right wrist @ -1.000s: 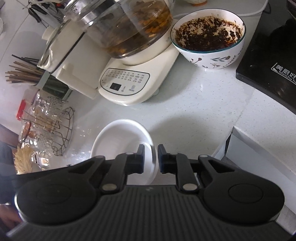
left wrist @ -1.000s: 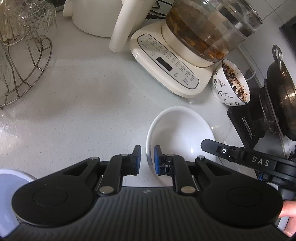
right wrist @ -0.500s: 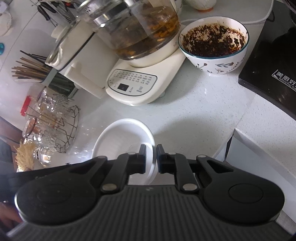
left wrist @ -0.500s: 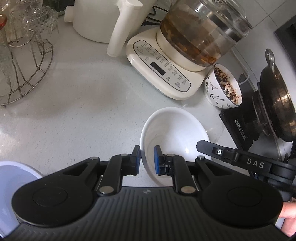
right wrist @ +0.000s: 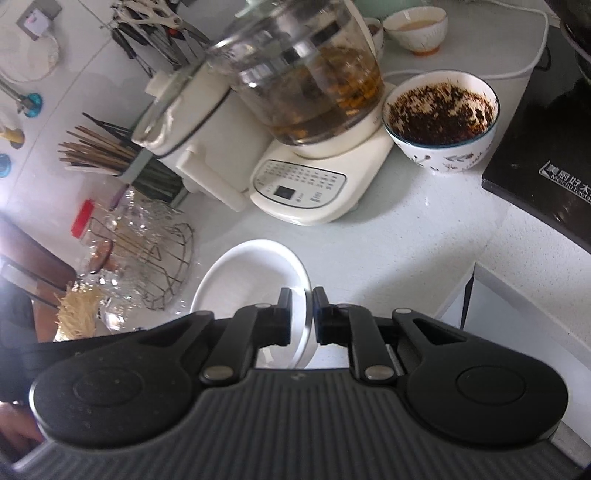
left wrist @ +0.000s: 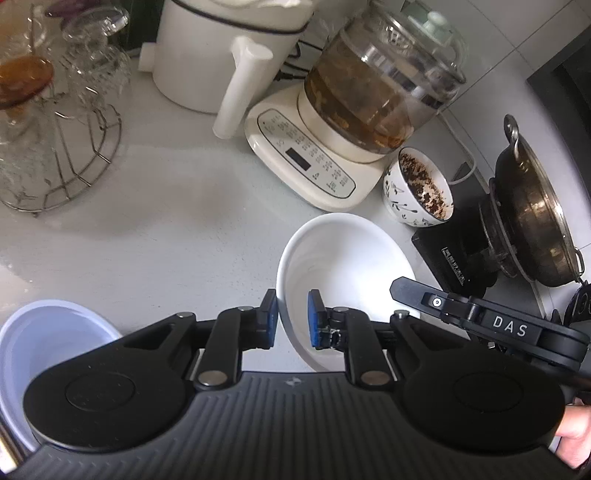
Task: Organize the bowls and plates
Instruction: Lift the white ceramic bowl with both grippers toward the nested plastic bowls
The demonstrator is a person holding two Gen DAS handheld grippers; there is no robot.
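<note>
White dish [left wrist: 343, 258] is held by both grippers at once, above the counter [left wrist: 166, 221], just in front of the glass kettle w/ its cream base [left wrist: 314, 162].

Left gripper [left wrist: 292, 319]: fingers pinch the dish's left rim, blue pads [left wrist: 314, 325] one inside, one outside the wall. Narrow gap, filled by the rim.

Right gripper [right wrist: 302, 317]: fingers pressed nearly together on the dish's [right wrist: 251, 280] right rim, thin edge between them. In the left wrist view this gripper [left wrist: 399, 286] shows as a black arm marked DAS, reaching to the dish's right edge.

Dish looks tilted in both views; whether it is fully clear of the counter I can't tell for sure.

Relative to the kettle:
- Patterned bowl [right wrist: 439, 122] w/ dark crumbly stuff inside: just beside the base, on its right, touching or nearly so.
- Black cooktop [right wrist: 546, 162] further right of that bowl; dark pan [left wrist: 535, 214] sits on it.
- White appliance w/ handle [left wrist: 236, 62] just left of the kettle, behind it.
- Wire rack w/ glassware [left wrist: 62, 147] well left, apart from the kettle.
- Chopsticks in a holder [right wrist: 99, 151] left, near the wall.
- Small bowl [right wrist: 415, 27] behind the kettle, by the white cord.
- Pale plastic bowl [left wrist: 48, 343] well in front and left, partly hidden under the left gripper body.

A bit of a hand [left wrist: 572, 446] shows at the lower right edge of the left wrist view.
</note>
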